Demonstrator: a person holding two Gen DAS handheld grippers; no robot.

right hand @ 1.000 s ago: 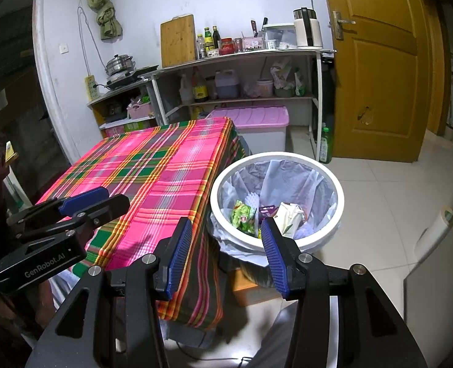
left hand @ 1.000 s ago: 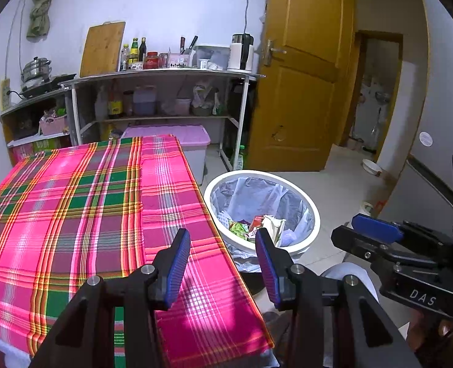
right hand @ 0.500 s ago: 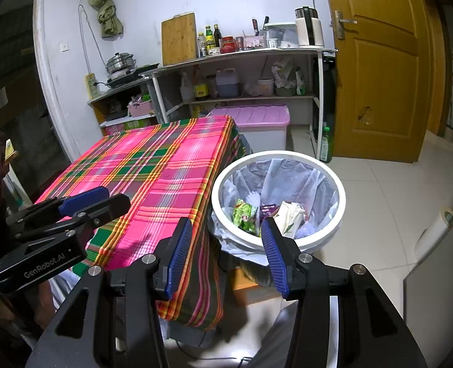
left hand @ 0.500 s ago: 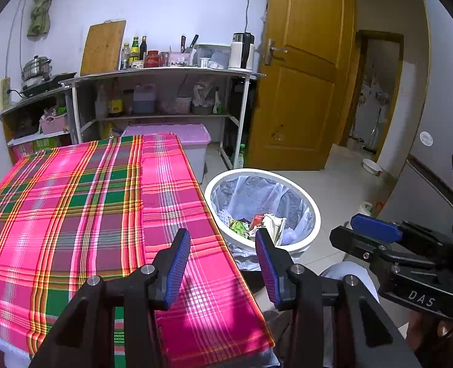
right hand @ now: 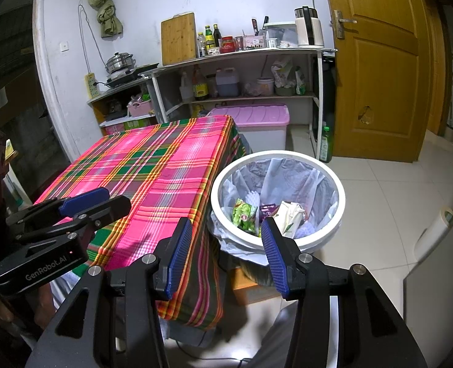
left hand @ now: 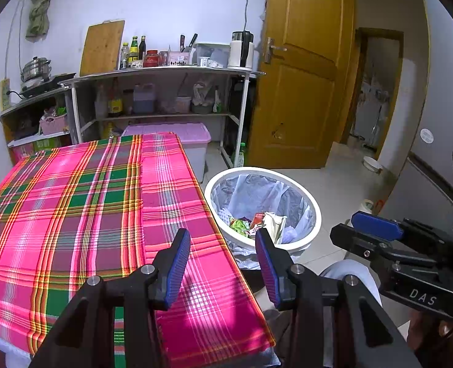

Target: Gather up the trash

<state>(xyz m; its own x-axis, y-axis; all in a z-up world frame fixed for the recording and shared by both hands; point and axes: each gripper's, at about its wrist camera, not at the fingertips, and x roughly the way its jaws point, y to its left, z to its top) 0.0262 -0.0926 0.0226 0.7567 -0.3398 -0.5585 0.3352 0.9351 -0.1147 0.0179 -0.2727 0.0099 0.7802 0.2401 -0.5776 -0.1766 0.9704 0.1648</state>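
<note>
1. The left gripper (left hand: pixel 223 263) hangs over the table's (left hand: pixel 73 202) near right corner, jaws wide apart and holding nothing; the cloth edge runs from 6 toward 12 o'clock just under it.
2. The right gripper (right hand: pixel 226 254) is beside the table's corner, also wide apart and holding nothing; bare floor tiles (right hand: pixel 389 202) lie at its 3 o'clock.
3. The bin (right hand: pixel 338 190) stands on the floor just beside the table edge, at 1 o'clock from both grippers.
4. The trash (right hand: pixel 244 213) lies inside the bin's liner: a green packet, a purple wrapper, crumpled pale paper.
5. The bin's lower body is hidden by its rim and by the liner that hangs over it.
</note>
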